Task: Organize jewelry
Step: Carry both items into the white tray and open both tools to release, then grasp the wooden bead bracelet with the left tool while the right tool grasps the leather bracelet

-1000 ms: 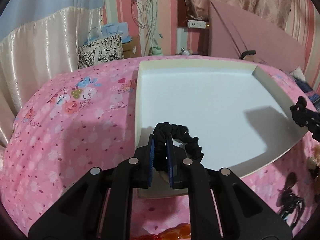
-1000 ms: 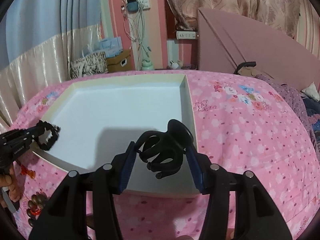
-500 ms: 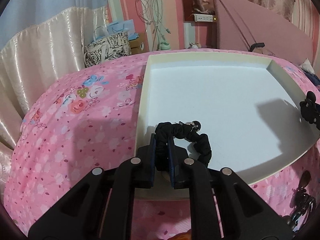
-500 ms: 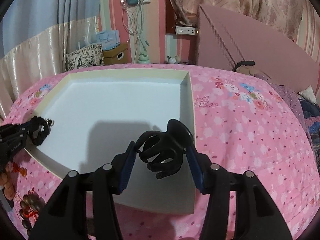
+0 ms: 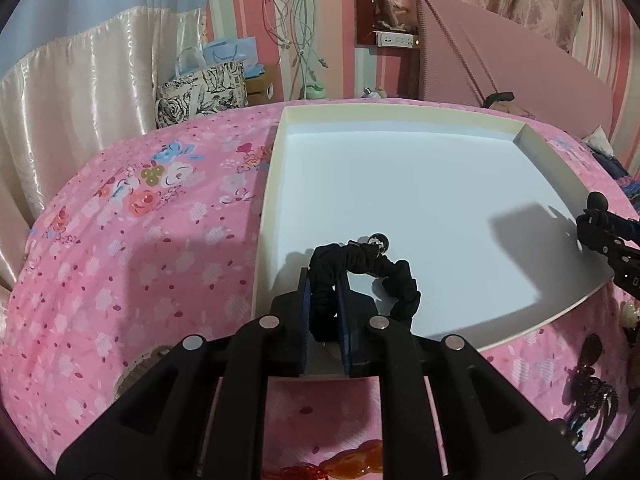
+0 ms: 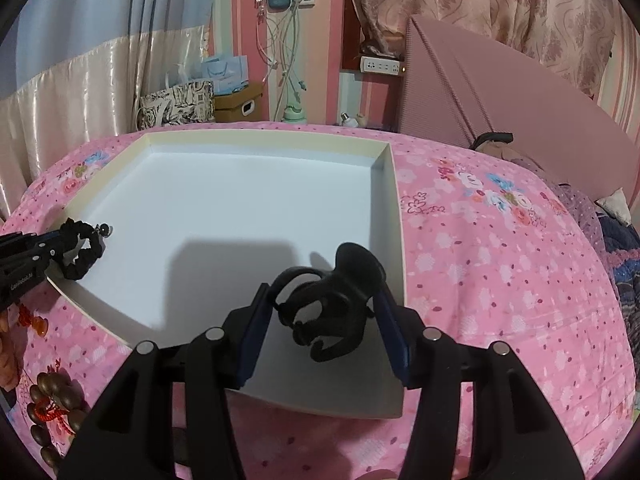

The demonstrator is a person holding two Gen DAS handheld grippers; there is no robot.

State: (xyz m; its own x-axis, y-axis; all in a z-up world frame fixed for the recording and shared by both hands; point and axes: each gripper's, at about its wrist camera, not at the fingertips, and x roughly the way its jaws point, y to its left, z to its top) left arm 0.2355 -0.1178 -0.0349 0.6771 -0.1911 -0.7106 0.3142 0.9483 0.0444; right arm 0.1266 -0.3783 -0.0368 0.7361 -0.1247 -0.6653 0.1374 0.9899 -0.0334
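Observation:
A shallow white tray [image 5: 400, 120] [image 6: 264, 138] lies on the pink floral bedspread. My left gripper [image 5: 323, 284] is shut on a black scrunchie [image 5: 360, 268] with a small dark bead, held over the tray's near left corner; it also shows in the right wrist view [image 6: 82, 252]. My right gripper [image 6: 324, 312] is shut on a black claw hair clip [image 6: 332, 308], held over the tray's near right corner; its tip shows in the left wrist view [image 5: 596, 208].
Loose jewelry lies on the bedspread in front of the tray: brown beads with red cord [image 6: 52, 404], an orange piece [image 5: 352, 464], dark clips [image 5: 588, 400]. Bags [image 5: 200, 88], a box and a pink headboard [image 6: 500, 92] stand behind the bed.
Both grippers have moved forward over the tray with their items still held. The scrunchie's beaded end now hangs out over the tray floor.

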